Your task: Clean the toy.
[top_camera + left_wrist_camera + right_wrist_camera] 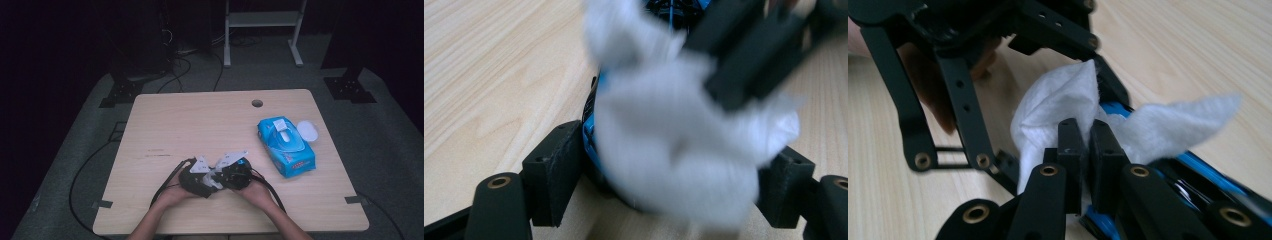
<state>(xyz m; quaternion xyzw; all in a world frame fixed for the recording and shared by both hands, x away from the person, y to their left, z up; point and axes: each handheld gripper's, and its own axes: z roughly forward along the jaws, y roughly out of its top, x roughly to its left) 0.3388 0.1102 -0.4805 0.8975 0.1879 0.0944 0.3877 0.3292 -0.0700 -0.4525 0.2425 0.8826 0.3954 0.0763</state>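
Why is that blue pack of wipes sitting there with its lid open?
The blue rectangular wipes pack lies askew near the right edge of the light wooden table, its white round lid flipped open beside it. A wipe is out: the right tongs pinch a crumpled white wet wipe against a blue-edged thing between the left tongs.

Wipes pack [286, 145], blue, lies on the table [200, 125] toward its right edge, long side running away from the near edge. White round lid [308, 131] sits just beside the pack on its far right side. Cable hole [257, 103] near the table's far edge, beyond the pack; metal stand [263, 30] on the floor past the table.
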